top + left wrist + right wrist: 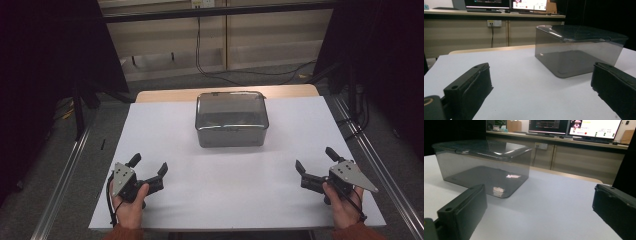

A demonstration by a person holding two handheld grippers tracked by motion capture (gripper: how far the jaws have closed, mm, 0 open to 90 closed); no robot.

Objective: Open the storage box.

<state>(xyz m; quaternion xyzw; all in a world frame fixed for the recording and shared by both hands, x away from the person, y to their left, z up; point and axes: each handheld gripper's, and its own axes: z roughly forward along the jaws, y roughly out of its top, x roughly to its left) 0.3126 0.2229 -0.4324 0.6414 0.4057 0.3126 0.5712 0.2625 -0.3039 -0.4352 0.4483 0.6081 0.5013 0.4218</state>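
Fingers of both grippers spread wide, nothing between them. Left gripper (149,166) lower left, right gripper (316,160) lower right, hands resting low on the white table (225,175). Lidded smoky-clear plastic box (231,119) sits upper centre, well apart.

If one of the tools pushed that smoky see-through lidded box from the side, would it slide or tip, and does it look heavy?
The box is broad and low with a flat base, so it would likely slide on the white tabletop rather than tip. It looks like thin, stiff plastic and seems nearly empty, so probably light. Its glossy walls may be slippery, and the lid might shift.
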